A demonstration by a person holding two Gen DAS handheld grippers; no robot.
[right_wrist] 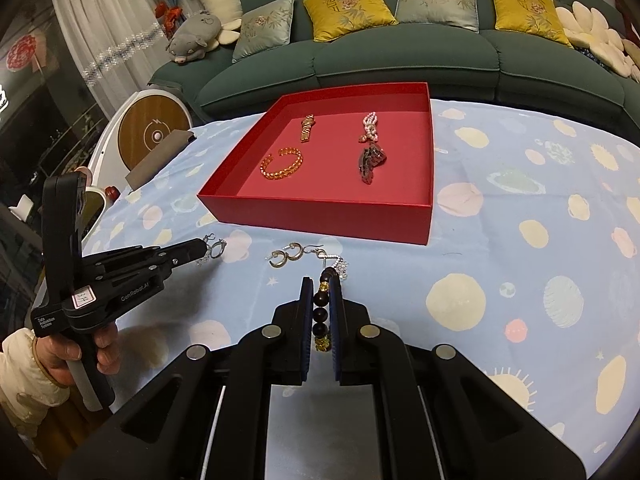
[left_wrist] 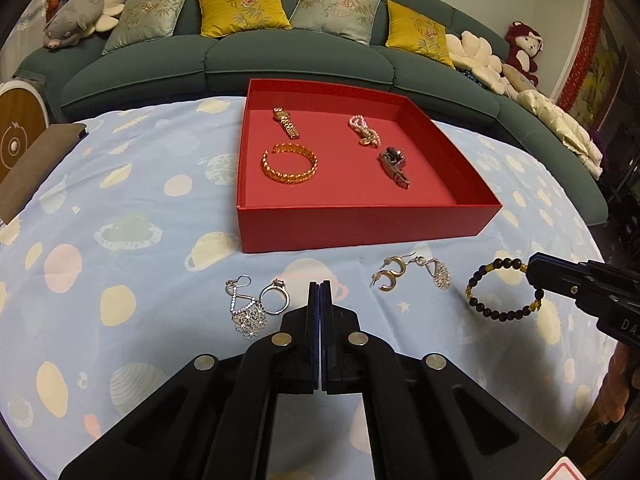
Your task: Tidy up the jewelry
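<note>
Right wrist view shows the right claw (right_wrist: 322, 312) squeezed tight on the bead bracelet (right_wrist: 322, 312), with dark and gold beads caught between its two pads. From the left wrist view, most of that bracelet (left_wrist: 502, 290) seems to lie on the table (left_wrist: 140, 200) beside the claw, though it is hard to tell if any part is lifted yet. The left claw (left_wrist: 320, 292) is clenched with nothing in it, and its tips sit just beside the silver ring (left_wrist: 275, 300) and the flower earring (left_wrist: 248, 312). Near the middle lie the gold hoop earrings (left_wrist: 390, 276) and a sparkly drop earring (left_wrist: 438, 274). The red box (left_wrist: 360, 228) behind them already holds a gold watch (left_wrist: 286, 122), a gold bangle (left_wrist: 290, 164), a pearl piece (left_wrist: 364, 130) and a dark watch (left_wrist: 394, 166). So the job looks partly done, and the step in hand is picking up the bead bracelet. The next move calls for lifting it gently, carrying it over the near wall of the box, and setting it on a bare spot. The left claw would need to open before it can pick up the ring.
</note>
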